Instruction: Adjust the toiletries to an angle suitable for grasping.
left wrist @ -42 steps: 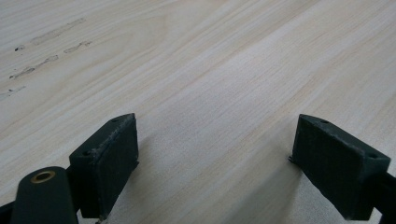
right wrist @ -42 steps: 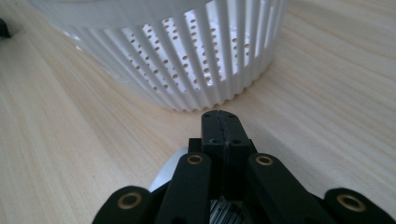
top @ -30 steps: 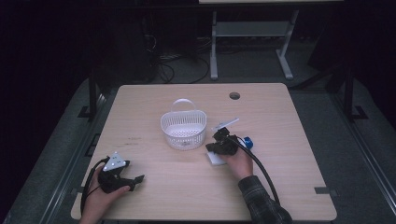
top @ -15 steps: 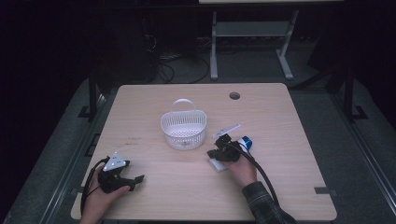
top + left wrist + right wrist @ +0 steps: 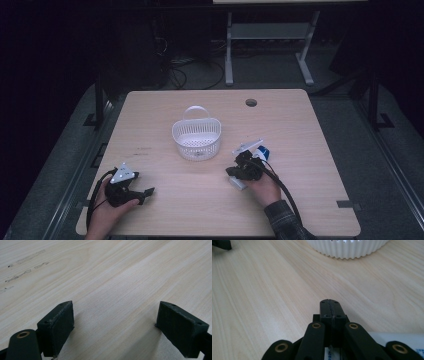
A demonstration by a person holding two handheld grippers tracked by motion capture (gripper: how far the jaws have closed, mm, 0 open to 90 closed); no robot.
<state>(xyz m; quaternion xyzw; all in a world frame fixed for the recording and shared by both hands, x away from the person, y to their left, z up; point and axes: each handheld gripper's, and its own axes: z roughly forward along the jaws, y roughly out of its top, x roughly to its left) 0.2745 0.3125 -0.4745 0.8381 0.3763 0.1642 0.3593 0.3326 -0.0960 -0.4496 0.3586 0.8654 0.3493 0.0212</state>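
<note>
Table (image 5: 300, 125): pale wood, and it carries everything else.
Basket (image 5: 196, 140): white and slotted, with its handle up. It stands ahead of the right gripper's tips and is apart from them, with bare wood between; its ribbed wall (image 5: 347, 248) shows at the top of the right gripper view.
Right gripper (image 5: 229, 171): the jaws are pressed together with nothing between them (image 5: 329, 302). It sits low over the table and points towards the table's middle.
Left gripper (image 5: 145, 192): the jaws stand wide apart over bare wood (image 5: 115, 322), and it rests well off to the far side of the right gripper.
White-and-blue pack (image 5: 239, 183): it lies under and behind the right gripper's body, not ahead of the tips, and its white face (image 5: 412, 341) shows beneath the linkage. Whether the gripper touches it cannot be told.
Long axis: the pack appears to run roughly along the right gripper's own line, with the blue end back by the hand.
Nearer hand: the right, by a wide margin.
Judgement: the jaws probably need to part and draw back over the pack before they can take it; the basket is the likely place for it.
</note>
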